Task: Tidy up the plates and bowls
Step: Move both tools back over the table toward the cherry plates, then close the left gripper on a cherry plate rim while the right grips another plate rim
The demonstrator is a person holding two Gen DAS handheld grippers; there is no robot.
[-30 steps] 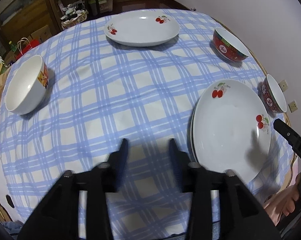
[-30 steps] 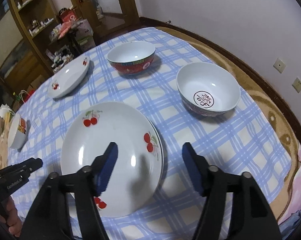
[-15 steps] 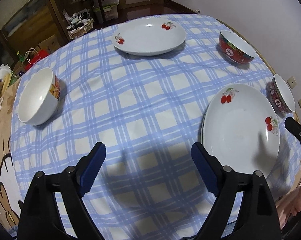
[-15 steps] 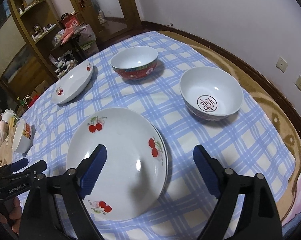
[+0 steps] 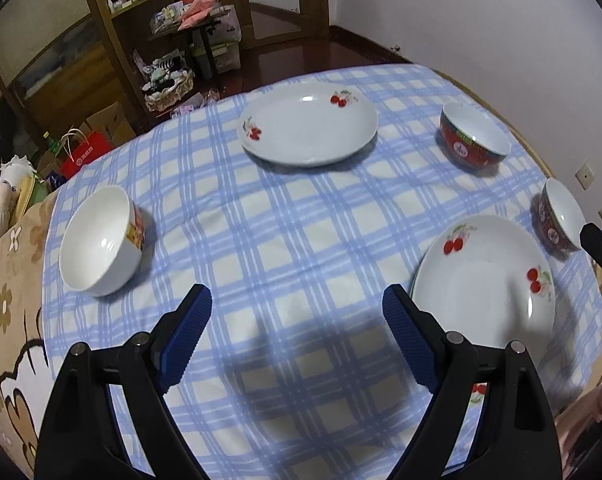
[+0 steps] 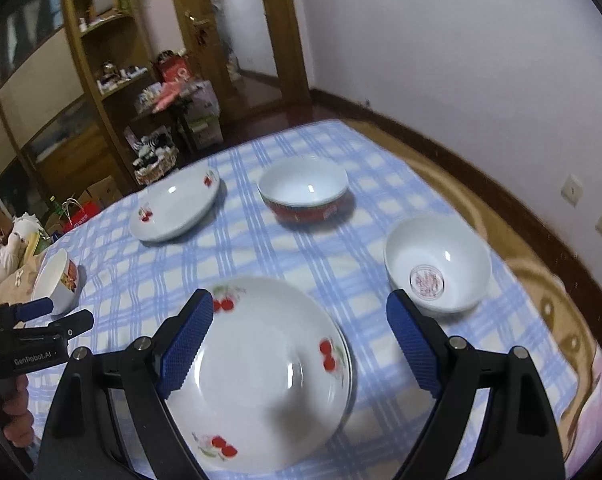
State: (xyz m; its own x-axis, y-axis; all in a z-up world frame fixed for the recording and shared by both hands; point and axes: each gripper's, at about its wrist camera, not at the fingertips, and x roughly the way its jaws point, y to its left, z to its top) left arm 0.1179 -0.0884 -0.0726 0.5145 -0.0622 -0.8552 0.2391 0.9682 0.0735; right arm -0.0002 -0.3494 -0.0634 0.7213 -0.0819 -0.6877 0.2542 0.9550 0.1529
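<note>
The left gripper (image 5: 297,336) hangs tilted steeply down over the bench (image 5: 285,240), its blue ribbed fingers (image 5: 185,334) spread wide with nothing between them, only checked cloth below. The right gripper (image 6: 299,340) points down at a gentler slant, fingers (image 6: 187,340) also wide and holding nothing, poised above the stacked cherry plates (image 6: 261,372) without touching them. A hand (image 6: 17,412) grips the left tool's handle at the edge of the right wrist view.

The stacked cherry plates are glossy white, round and shallow, lying on the soft blue-and-white plaid cloth (image 6: 293,256). Beyond the stack and to its left sits a single matching cherry plate (image 6: 175,208). Straight beyond the stack stands a red-walled bowl (image 6: 303,192); to the stack's right, a second bowl (image 6: 437,264) with a round red emblem inside. Far to the stack's left stands a white bowl (image 5: 99,246) with a picture band
</note>
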